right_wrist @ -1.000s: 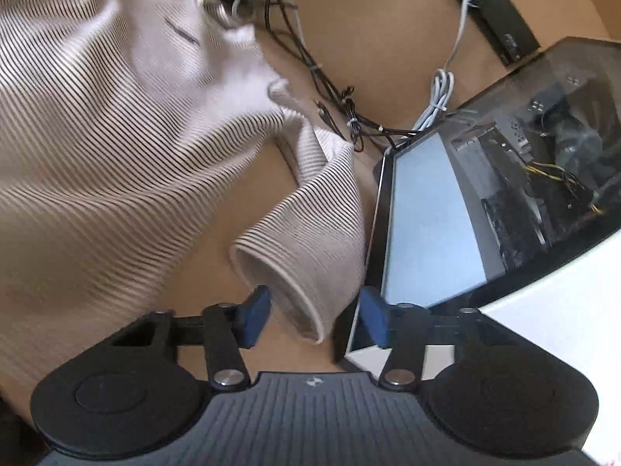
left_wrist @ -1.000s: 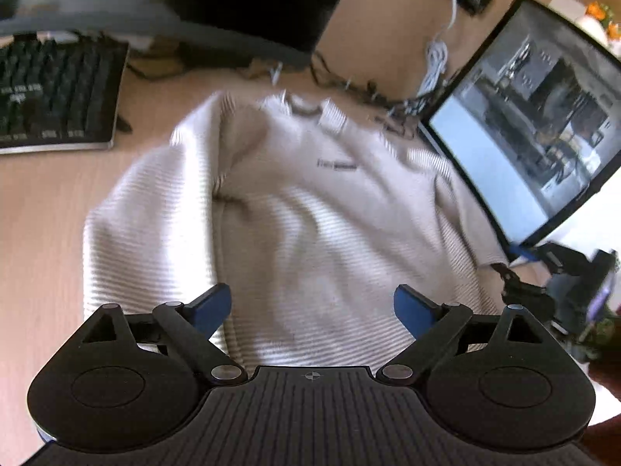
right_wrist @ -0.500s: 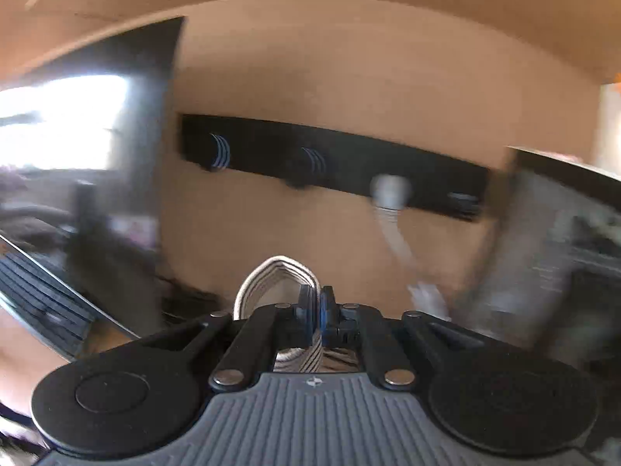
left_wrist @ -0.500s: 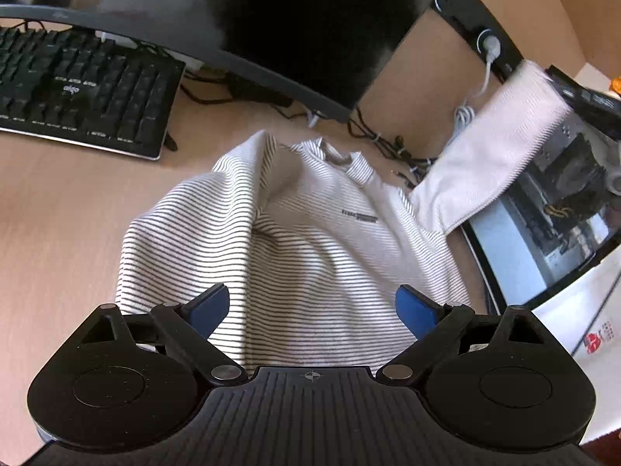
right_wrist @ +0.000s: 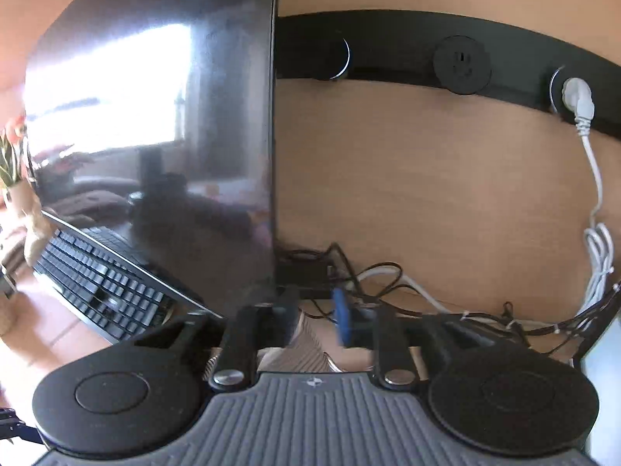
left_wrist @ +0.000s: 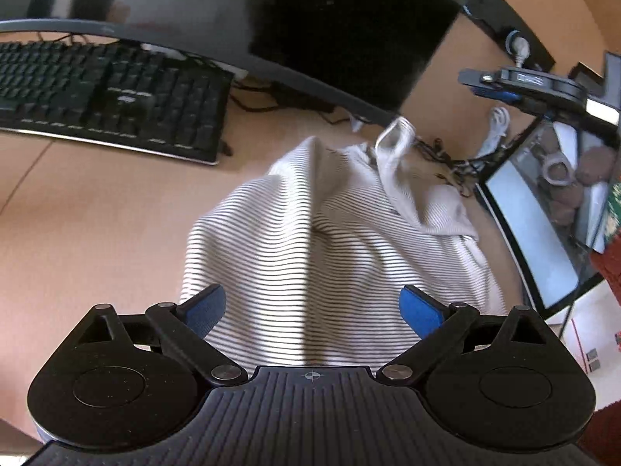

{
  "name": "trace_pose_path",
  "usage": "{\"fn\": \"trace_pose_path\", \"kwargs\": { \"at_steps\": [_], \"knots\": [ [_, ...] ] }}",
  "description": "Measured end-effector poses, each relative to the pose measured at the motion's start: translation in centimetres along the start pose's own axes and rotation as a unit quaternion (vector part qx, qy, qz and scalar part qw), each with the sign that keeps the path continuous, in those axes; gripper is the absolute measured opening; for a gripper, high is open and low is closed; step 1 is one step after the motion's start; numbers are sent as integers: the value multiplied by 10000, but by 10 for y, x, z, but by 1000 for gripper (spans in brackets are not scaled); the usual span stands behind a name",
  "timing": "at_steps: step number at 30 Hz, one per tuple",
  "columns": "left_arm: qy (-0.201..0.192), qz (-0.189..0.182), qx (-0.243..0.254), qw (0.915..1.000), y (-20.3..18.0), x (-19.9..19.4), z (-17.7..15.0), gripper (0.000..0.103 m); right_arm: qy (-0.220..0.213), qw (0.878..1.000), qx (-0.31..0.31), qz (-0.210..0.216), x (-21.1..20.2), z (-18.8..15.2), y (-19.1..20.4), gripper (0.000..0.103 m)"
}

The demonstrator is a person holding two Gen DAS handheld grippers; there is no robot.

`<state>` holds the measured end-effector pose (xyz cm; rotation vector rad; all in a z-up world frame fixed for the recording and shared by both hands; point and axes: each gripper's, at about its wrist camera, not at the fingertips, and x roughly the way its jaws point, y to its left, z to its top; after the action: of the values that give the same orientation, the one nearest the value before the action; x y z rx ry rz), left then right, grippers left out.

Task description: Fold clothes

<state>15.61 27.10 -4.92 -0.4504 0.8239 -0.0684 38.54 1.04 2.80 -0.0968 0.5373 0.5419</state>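
Observation:
A white sweater with thin dark stripes (left_wrist: 333,240) lies on the wooden desk (left_wrist: 97,213). Its right sleeve (left_wrist: 396,159) lies folded over the chest, cuff near the collar. My left gripper (left_wrist: 312,305) is open and empty, hovering above the sweater's near hem. My right gripper (right_wrist: 316,322) is open and empty; a bit of striped cloth (right_wrist: 306,349) shows below its jaws. In the left wrist view the right gripper (left_wrist: 520,89) hangs high at the upper right, apart from the sleeve.
A black keyboard (left_wrist: 104,93) lies at the far left, under a dark monitor (left_wrist: 310,11). A glass-sided computer case (left_wrist: 543,209) stands to the right. Tangled cables (right_wrist: 427,295) and a wall socket strip (right_wrist: 462,66) are behind the sweater.
My right gripper carried the right sleeve up and over the chest, then opened and let it go. My left gripper stayed open above the hem.

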Motion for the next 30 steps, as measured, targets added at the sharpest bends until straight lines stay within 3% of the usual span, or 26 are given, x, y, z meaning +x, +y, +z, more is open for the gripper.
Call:
{"fn": "trace_pose_path", "kwargs": {
  "at_steps": [4,8,12,16,18,22,27,30],
  "knots": [
    [11,198,62,9998,12,-6,3,100,11,9996,266,-97,-12,-15,-13,38],
    [-27,416,49,9991,25,-13,8,100,400,9982,428,-99,-20,-50,-13,39],
    [-124,538,61,9985,36,-23,13,100,1178,9914,441,364,-22,-97,18,39],
    [-210,644,71,9977,45,-32,16,101,1860,9769,209,1029,-24,-139,69,40],
    [-275,675,45,9973,48,-37,17,101,2033,9676,-26,1495,-28,-151,100,40],
    [-425,698,13,9967,53,-46,22,101,1912,9505,-1129,2175,-43,-158,156,48],
    [-593,678,-94,9959,56,-53,25,102,1691,9335,-1957,2484,-37,-163,206,48],
    [-657,644,-142,9957,55,-56,25,102,1601,9218,-2656,2326,-26,-176,232,44]
  ]
}}
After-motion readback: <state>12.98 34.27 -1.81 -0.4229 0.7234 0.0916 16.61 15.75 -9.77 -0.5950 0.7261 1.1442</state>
